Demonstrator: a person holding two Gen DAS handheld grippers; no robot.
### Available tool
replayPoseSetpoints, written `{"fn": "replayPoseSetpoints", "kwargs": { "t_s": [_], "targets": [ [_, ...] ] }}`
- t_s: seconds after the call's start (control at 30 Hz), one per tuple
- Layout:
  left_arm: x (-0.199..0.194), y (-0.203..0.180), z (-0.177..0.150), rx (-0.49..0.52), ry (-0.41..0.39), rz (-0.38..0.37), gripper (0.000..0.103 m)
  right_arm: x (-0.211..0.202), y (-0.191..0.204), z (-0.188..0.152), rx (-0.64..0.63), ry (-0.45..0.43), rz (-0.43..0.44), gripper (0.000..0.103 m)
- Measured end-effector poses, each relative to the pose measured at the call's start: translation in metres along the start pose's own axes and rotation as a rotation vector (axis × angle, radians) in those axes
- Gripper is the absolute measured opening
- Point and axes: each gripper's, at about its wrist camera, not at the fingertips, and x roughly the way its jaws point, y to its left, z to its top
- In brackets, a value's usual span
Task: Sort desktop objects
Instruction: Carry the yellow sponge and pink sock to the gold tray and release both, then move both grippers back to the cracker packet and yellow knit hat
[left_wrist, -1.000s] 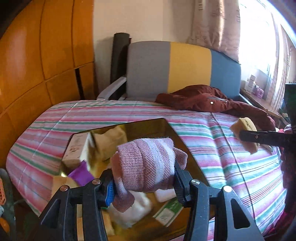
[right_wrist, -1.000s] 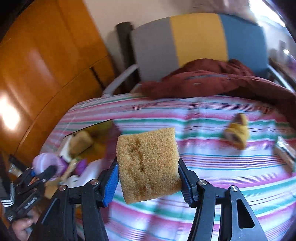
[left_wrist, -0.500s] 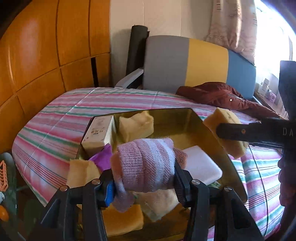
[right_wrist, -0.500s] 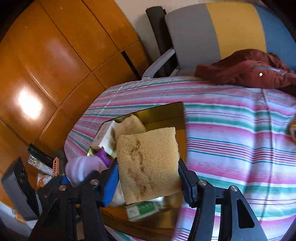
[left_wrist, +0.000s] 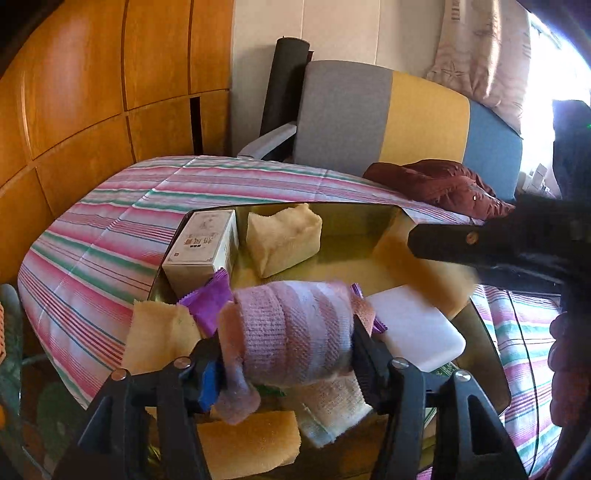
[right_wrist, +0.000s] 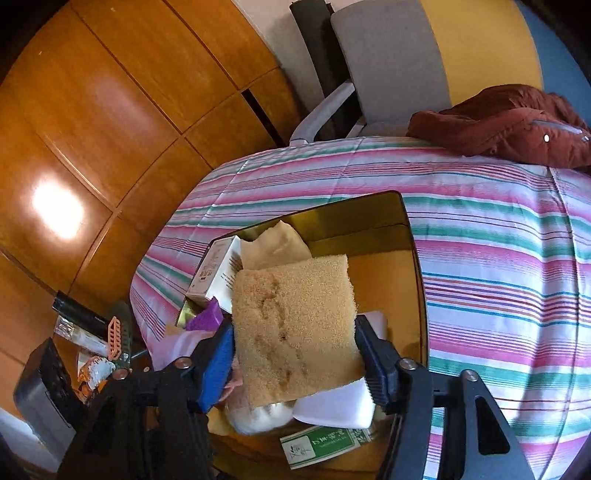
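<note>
A gold tray (left_wrist: 354, 218) on the striped cloth holds a white box (left_wrist: 203, 243), yellow sponges (left_wrist: 284, 240), a purple packet (left_wrist: 210, 299) and a white block (left_wrist: 417, 328). My left gripper (left_wrist: 284, 369) hangs over the tray's near end with a rolled pink sock (left_wrist: 291, 328) between its fingers. Its jaws are opening, and both pads still touch the roll. My right gripper (right_wrist: 295, 362) carries a tan sponge (right_wrist: 295, 325) above the tray (right_wrist: 354, 221). Those jaws are opening too, the sponge still wedged between the pads. In the left wrist view that sponge (left_wrist: 413, 269) hovers at the tray's right side.
A green box (right_wrist: 321, 443) lies at the tray's near edge. A dark red jacket (left_wrist: 432, 184) sits at the table's far right, before a grey, yellow and blue chair (left_wrist: 369, 118). Wooden panels stand to the left, with clutter (right_wrist: 92, 343) on the floor.
Both grippers came in over the tray from the right, the right one travelling farther with its sponge. Sock and sponge sit lower and closer to the tray's contents than before.
</note>
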Motion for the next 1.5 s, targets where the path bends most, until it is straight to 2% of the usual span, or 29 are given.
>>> {"fn": "replayPoseSetpoints", "kwargs": {
  "t_s": [0.03, 0.1, 0.3, 0.33, 0.53, 0.7, 0.83, 1.07, 1.23, 1.5],
  "targets": [
    [0.000, 0.001, 0.000, -0.005, 0.001, -0.003, 0.063, 0.000, 0.000, 0.000, 0.007, -0.001, 0.002, 0.079],
    [0.002, 0.002, 0.000, -0.010, 0.006, 0.002, 0.063, -0.001, 0.002, 0.000, 0.011, -0.009, 0.000, 0.080],
    [0.001, 0.006, 0.001, -0.021, 0.011, -0.006, 0.065, -0.005, -0.002, -0.006, 0.040, -0.011, 0.003, 0.091],
    [-0.001, 0.006, 0.002, -0.026, 0.008, -0.011, 0.066, -0.007, -0.004, -0.008, 0.047, -0.015, -0.003, 0.095],
    [-0.015, 0.011, 0.012, -0.052, -0.040, -0.031, 0.070, -0.030, -0.009, -0.017, 0.042, -0.062, -0.058, 0.100],
    [-0.023, 0.026, 0.017, -0.102, -0.059, -0.004, 0.081, -0.055, -0.020, -0.026, 0.057, -0.108, -0.110, 0.102],
    [-0.028, 0.034, 0.019, -0.136, -0.065, -0.008, 0.082, -0.071, -0.038, -0.035, 0.109, -0.129, -0.154, 0.102],
    [-0.040, 0.015, 0.019, -0.069, -0.086, -0.040, 0.082, -0.091, -0.081, -0.053, 0.219, -0.126, -0.240, 0.102],
    [-0.045, -0.001, 0.019, -0.031, -0.090, -0.089, 0.082, -0.104, -0.116, -0.067, 0.304, -0.107, -0.303, 0.103],
    [-0.062, -0.027, 0.020, 0.045, -0.159, -0.164, 0.082, -0.139, -0.181, -0.081, 0.443, -0.108, -0.395, 0.103]
  ]
}}
